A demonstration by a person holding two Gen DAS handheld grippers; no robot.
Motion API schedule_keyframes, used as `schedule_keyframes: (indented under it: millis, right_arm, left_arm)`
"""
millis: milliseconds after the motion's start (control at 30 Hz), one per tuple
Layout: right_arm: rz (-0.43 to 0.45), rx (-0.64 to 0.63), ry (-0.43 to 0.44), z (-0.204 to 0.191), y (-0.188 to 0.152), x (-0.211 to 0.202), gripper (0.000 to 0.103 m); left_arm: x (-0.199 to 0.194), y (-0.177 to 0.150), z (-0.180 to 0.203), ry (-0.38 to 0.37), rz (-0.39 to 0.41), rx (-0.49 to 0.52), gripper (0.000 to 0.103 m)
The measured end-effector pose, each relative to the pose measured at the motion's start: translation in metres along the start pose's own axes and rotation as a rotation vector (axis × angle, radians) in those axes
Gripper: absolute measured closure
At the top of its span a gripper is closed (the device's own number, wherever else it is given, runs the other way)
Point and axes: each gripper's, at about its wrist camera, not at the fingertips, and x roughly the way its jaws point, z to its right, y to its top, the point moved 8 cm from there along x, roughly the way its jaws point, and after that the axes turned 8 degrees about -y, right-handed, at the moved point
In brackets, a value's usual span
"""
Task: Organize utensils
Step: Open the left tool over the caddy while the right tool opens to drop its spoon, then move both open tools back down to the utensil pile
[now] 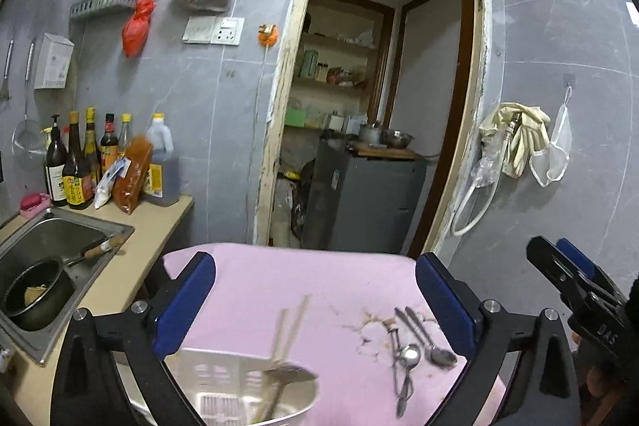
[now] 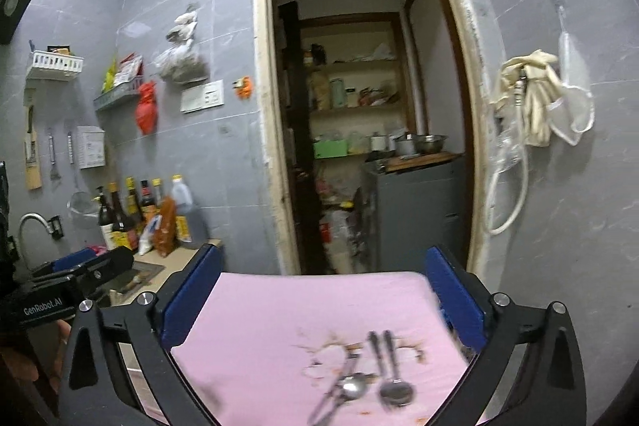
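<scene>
A pink cloth covers the table [image 1: 279, 278]. On it lie several metal spoons [image 1: 411, 350], side by side, also in the right wrist view [image 2: 379, 382]. A white slotted utensil basket [image 1: 239, 386] stands at the near edge and holds a ladle [image 1: 287, 378] and chopsticks [image 1: 293, 326]. My left gripper [image 1: 315, 302] is open and empty above the cloth, over the basket. My right gripper [image 2: 323, 302] is open and empty above the spoons. The right gripper also shows at the right edge of the left wrist view [image 1: 575, 278].
A counter at the left holds a steel sink [image 1: 60, 226] with a dark pot [image 1: 36, 294] and several sauce bottles [image 1: 104, 158]. A doorway [image 1: 383, 106] opens behind the table onto shelves and a grey cabinet. Gloves and a hose [image 1: 515, 134] hang on the right wall.
</scene>
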Motion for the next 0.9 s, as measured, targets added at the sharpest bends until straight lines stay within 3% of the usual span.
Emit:
schedule_keyframes:
  millis: [200, 500, 900]
  right_arm:
    - [-0.022, -0.014, -0.023, 0.038, -0.005, 0.012, 0.002]
    - [-0.112, -0.035, -0.03, 0.085, -0.033, 0.047, 0.002]
    - [-0.31, -0.001, -0.001, 0.129, -0.095, 0.111, 0.004]
  left_arm:
    - [0.014, -0.007, 0.028, 0.016, 0.03, 0.016, 0.001]
    - [0.048, -0.028, 0.066, 0.027, -0.002, 0.047, 0.001]
    - [0.118, -0.071, 0.088, -0.003, -0.17, 0.001, 0.001]
